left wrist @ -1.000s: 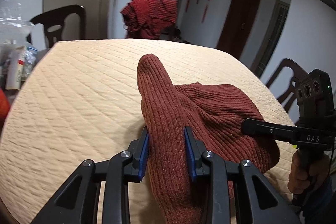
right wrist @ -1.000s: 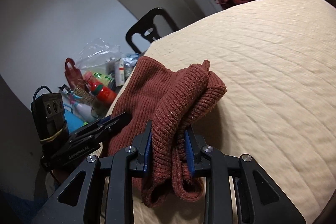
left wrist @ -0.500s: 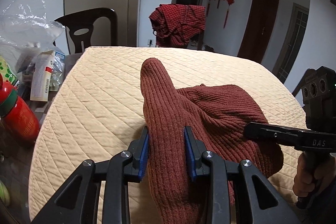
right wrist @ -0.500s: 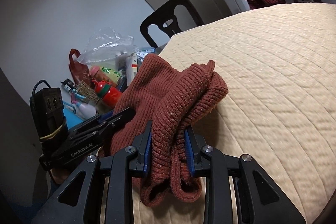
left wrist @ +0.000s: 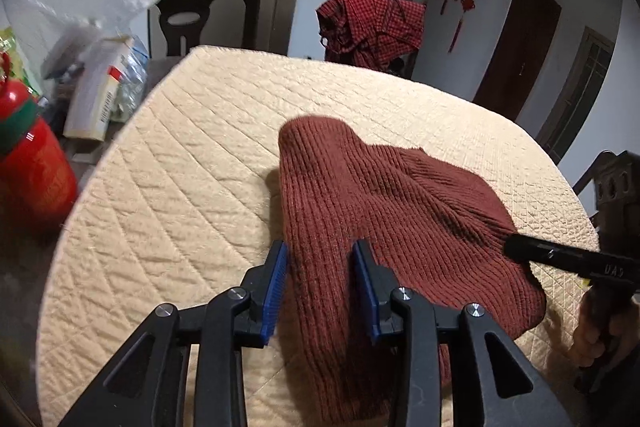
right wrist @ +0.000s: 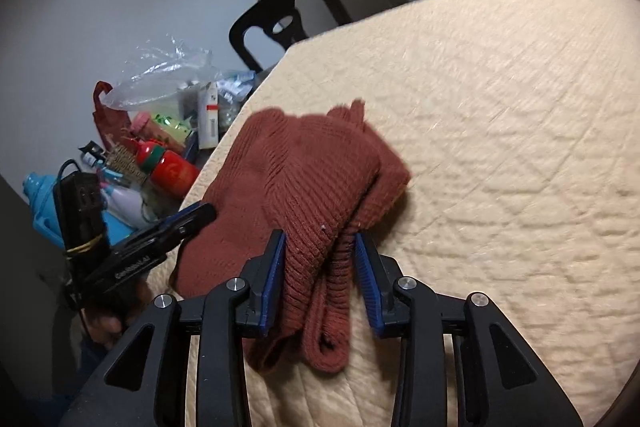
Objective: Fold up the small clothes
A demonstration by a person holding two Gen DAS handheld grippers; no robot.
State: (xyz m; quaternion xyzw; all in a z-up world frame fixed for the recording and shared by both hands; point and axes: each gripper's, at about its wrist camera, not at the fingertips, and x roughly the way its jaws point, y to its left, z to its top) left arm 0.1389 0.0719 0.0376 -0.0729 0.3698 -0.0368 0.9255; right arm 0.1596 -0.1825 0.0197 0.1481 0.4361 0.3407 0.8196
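A rust-brown ribbed knit garment [left wrist: 384, 211] lies bunched on the cream quilted cover of the table [left wrist: 168, 195], toward the near edge, with one rounded lobe of fabric raised toward the far side.

Left claw [left wrist: 322, 285]: its jaws are opening. A thick fold of the garment runs between the blue pads [left wrist: 276, 283]. The right-hand pad is against the knit; a thin gap shows at the left-hand pad, so the grip is loosening rather than firm.

Right claw [right wrist: 320, 275]: its jaws are opening. Two doubled layers of the garment's edge hang between the blue pads and curl down below them. The left-hand pad touches the fabric; the right-hand pad stands clear of it.

In the left wrist view, the right claw enters from the right with its tip at the garment's right edge, held by a hand [left wrist: 592, 339]. In the right wrist view, the left claw [right wrist: 192, 217] reaches the garment from the left.

Off the table's left edge stand a red bottle [left wrist: 32, 163], a carton [left wrist: 98, 95] and a clear plastic bag [right wrist: 160, 75]. A dark chair [left wrist: 208, 15] stands behind them. A red checked cloth [left wrist: 372, 27] is draped beyond the table's far edge.
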